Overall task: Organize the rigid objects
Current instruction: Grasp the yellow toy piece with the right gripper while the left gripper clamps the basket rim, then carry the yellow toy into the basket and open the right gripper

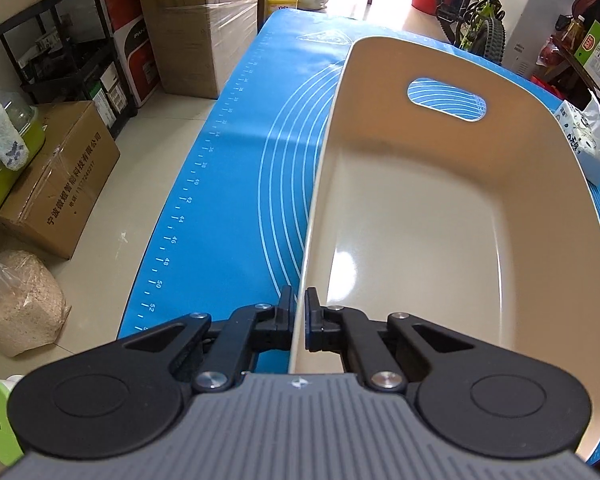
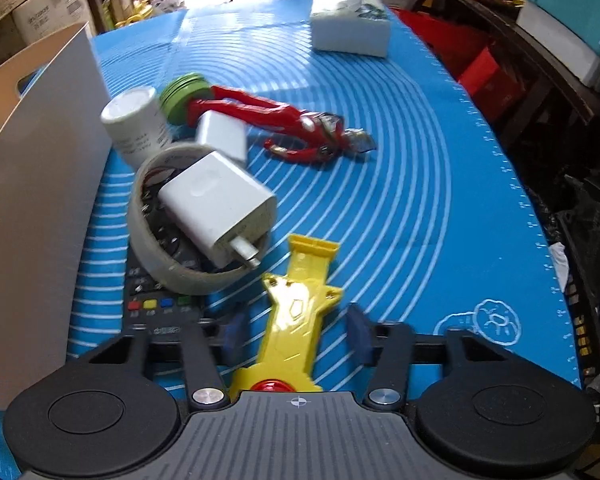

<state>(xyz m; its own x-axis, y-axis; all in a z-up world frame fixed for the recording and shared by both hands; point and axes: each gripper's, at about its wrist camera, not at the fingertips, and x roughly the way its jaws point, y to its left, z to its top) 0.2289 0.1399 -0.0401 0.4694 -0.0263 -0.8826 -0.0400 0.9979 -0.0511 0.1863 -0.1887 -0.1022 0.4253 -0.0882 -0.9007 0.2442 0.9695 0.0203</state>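
We are gathering loose rigid items into the cream bin (image 1: 440, 208), which is sitting empty on the blue mat (image 1: 236, 184), its near wall pinched in the left gripper (image 1: 300, 320), whose jaws are closing flat on either side of that thin rim. We judge that this grip is there to steady the bin (or to tilt it toward the clutter) while the other hand does the collecting. Just beside the bin's outer wall, the pile is waiting: a yellow toy (image 2: 296, 308) lying lengthwise between the spread jaws of the right gripper (image 2: 298, 336), which are standing well apart with nothing clamped, seemingly lined up to take it first. Beyond it, a white charger (image 2: 216, 208) is resting in a round white holder (image 2: 156, 248) that is tipped over a black remote (image 2: 156, 308); a second white block (image 2: 222, 134), a white jar (image 2: 134, 124), a green lid (image 2: 182, 92) and a red figure (image 2: 276, 120) are lying farther out, with a tissue pack (image 2: 350, 24) well apart at the far end. Motion blur is softening the right view, so the holder's dark contents are hard for us to make out, the remote is mostly covered, and the yellow toy's near end is disappearing under the gripper body.
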